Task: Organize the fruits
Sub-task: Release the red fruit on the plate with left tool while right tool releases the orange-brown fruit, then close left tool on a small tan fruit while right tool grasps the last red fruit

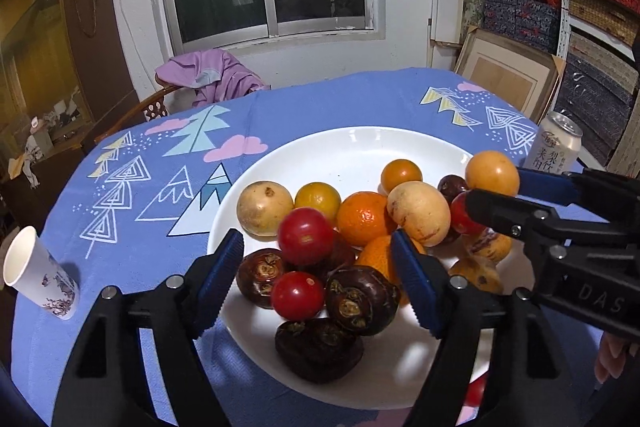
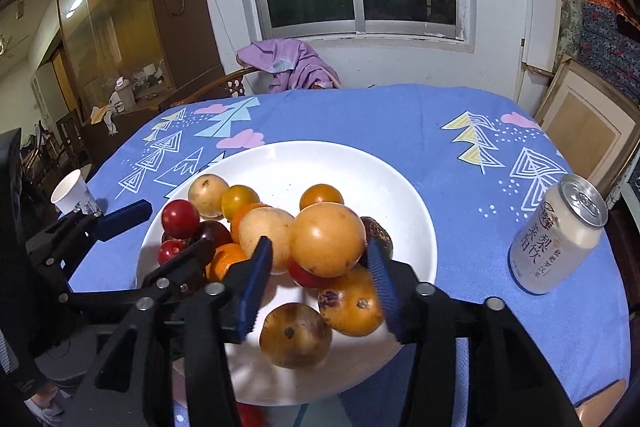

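Observation:
A white plate (image 1: 360,147) on the blue tablecloth holds a pile of fruit: tan round fruits (image 1: 264,207), red tomatoes (image 1: 306,235), a mandarin (image 1: 362,223) and dark brown chestnut-like fruits (image 1: 360,299). My left gripper (image 1: 320,283) is open over the plate's near side, with a tomato and the dark fruits between its fingers, untouched. My right gripper (image 2: 320,287) is open too. It straddles a large orange-yellow fruit (image 2: 327,239) atop the pile without pressing it. Each gripper shows in the other's view: the right gripper (image 1: 496,187) and the left gripper (image 2: 178,227).
A paper cup (image 1: 38,273) stands near the table's left edge. A white drink can (image 2: 560,235) stands right of the plate. Behind the table is a chair with a purple garment (image 2: 288,63). Framed boards (image 1: 508,75) lean at the back right.

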A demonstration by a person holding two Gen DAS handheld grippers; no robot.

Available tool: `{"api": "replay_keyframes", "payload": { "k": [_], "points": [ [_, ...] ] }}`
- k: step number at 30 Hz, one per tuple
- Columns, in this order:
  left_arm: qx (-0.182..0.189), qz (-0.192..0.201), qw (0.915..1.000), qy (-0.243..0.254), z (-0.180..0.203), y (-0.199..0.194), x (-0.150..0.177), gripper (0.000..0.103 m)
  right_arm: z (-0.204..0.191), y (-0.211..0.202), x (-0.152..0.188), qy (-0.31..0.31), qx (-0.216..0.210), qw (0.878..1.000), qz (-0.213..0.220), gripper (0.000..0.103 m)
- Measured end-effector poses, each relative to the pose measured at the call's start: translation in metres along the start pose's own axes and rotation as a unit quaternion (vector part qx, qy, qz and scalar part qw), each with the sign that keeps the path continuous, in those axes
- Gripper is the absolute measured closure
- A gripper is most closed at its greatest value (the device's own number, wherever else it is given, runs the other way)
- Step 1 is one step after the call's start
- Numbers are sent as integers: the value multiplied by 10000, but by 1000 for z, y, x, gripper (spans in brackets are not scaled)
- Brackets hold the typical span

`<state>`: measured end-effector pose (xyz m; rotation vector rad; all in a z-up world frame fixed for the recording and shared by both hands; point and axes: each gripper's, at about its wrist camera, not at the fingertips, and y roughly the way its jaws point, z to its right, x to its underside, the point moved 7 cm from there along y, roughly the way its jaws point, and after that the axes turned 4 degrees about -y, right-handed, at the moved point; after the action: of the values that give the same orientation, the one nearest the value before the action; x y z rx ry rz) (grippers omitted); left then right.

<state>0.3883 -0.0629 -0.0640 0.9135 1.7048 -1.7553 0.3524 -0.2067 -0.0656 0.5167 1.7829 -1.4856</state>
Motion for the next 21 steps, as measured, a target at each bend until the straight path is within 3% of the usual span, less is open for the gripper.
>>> {"api": "replay_keyframes", "payload": {
  "k": [4,9,15,21],
  "points": [
    [0,27,10000,-35,-5,-15,7,27,4,-16,6,29,9,10000,68,49],
    [322,-235,9992,-36,-7,-37,41,25,8,-48,28,-108,19,9999,118,47],
    [736,-568,9953,264,17,-44,78,25,-2,-72,75,-350,-337,9988,-64,46],
    [860,-513,9924,714,48,-49,92,26,-26,-74,99,-806,-566,9947,-284,47]
  ]
}}
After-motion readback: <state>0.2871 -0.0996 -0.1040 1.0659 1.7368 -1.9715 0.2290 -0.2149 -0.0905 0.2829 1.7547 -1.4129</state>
